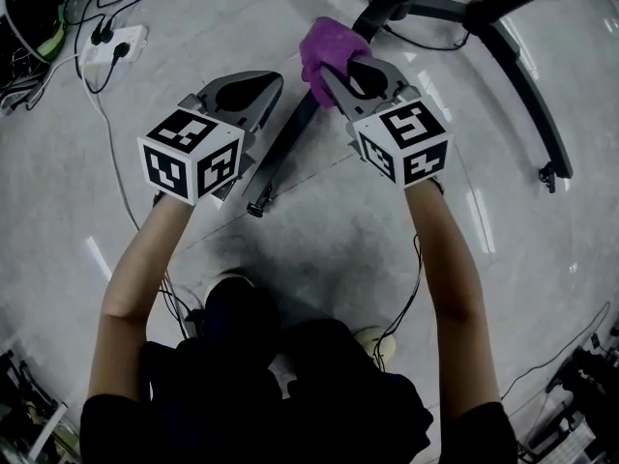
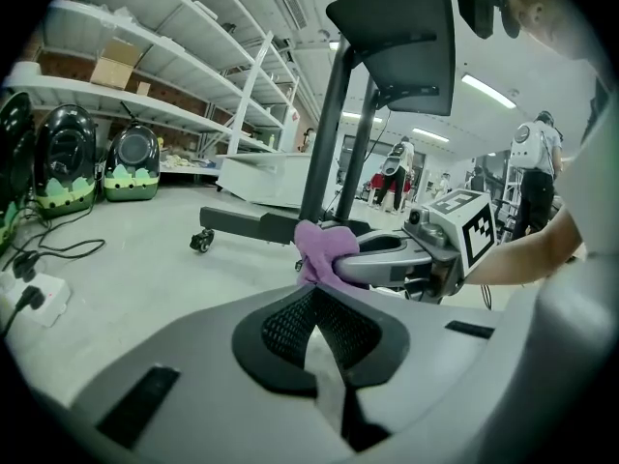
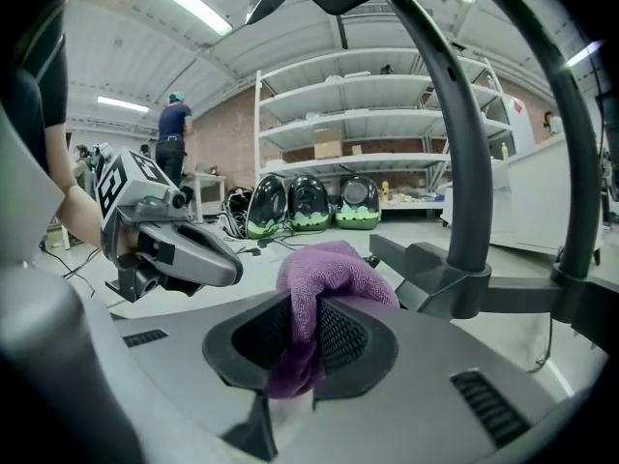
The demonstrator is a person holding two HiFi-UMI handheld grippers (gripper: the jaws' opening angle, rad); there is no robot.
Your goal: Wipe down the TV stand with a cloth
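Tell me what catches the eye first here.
The bright purple cloth stands out most, pinched in the jaws of the right gripper right at a leg of the black TV stand. Beside it to the left, the left gripper has its jaws together with nothing in them.

A warehouse-like workshop: tall white shelves (image 3: 358, 114) holding cardboard boxes (image 3: 327, 143), a brick wall (image 3: 232, 133), strip lights (image 3: 193, 3) overhead, a bare grey floor (image 1: 319, 230) strewn with cables (image 2: 68, 249).
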